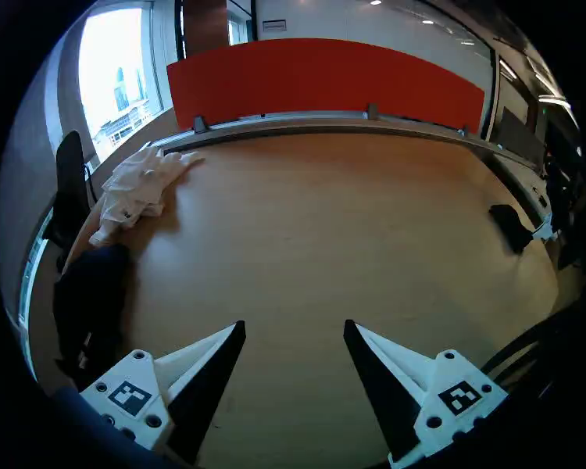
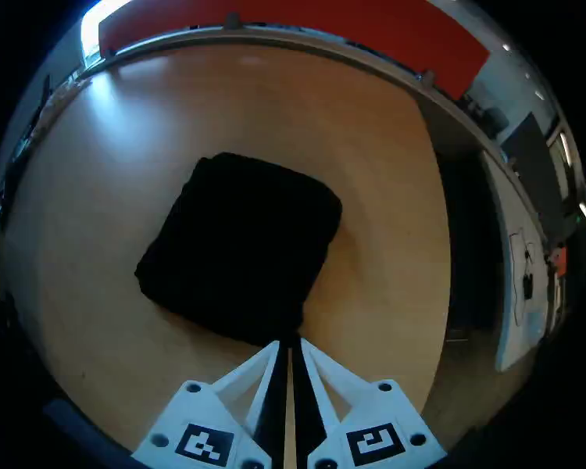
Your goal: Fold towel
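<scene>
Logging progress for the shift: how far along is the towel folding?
Done: the black towel lies as a compact square on the desk. In hand: the right gripper, jaws shut, sits at its near edge; a pinch is unclear. The left gripper is open, empty. Possibly left: a white cloth heaped, unfolded.

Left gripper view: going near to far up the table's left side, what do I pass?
Dark cloth → white cloth → red divider.

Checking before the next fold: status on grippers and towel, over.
Left gripper open over wooden table. Right gripper shut at near edge of black folded towel; pinch unclear. White crumpled cloth well aside.
</scene>
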### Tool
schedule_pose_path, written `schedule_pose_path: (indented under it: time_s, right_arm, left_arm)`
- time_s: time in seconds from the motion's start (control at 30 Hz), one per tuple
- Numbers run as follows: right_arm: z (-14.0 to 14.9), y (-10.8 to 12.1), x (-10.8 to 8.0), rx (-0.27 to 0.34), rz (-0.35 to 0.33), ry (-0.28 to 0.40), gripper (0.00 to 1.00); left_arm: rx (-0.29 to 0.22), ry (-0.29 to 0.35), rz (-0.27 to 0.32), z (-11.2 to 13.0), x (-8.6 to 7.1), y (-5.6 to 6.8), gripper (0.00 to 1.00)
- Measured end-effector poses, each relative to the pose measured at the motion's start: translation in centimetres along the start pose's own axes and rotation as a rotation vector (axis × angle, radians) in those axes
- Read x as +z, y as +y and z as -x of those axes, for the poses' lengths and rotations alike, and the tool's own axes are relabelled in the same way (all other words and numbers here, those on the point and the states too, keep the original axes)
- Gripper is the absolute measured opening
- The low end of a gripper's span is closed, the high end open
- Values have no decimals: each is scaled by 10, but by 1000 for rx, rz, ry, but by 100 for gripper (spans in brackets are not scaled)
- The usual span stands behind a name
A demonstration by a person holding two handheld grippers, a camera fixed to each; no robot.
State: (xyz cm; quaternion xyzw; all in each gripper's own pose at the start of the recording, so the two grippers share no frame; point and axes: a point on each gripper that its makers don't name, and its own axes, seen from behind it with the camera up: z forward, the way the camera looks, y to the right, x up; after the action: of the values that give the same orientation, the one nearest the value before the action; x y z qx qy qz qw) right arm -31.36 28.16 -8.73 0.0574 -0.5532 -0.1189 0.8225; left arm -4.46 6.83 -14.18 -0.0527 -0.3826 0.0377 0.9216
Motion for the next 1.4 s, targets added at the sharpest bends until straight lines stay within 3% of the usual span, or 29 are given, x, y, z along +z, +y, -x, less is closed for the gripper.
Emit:
schedule_pose_path:
  time_s: [0.5,0.7,0.83,1.03,1.4]
  right_arm:
    - [4,0,5,32,17,-12,6]
    - [7,1,2,49,25,-7,12]
    - [9,3,1,62,38,-7,29]
    - [9,3,-2,77,49,1,86]
    - [-1,-9,-15,103,36,47,88]
  left_arm:
    - [-1,-2,-3,1,0,0,93]
    - [-1,-2,-2,1,0,0,93]
    - [-3,-2,1,1,0,1,94]
    - [-3,1,7,0,1,3,93]
    - [-6,10,17,-4,2,3,93]
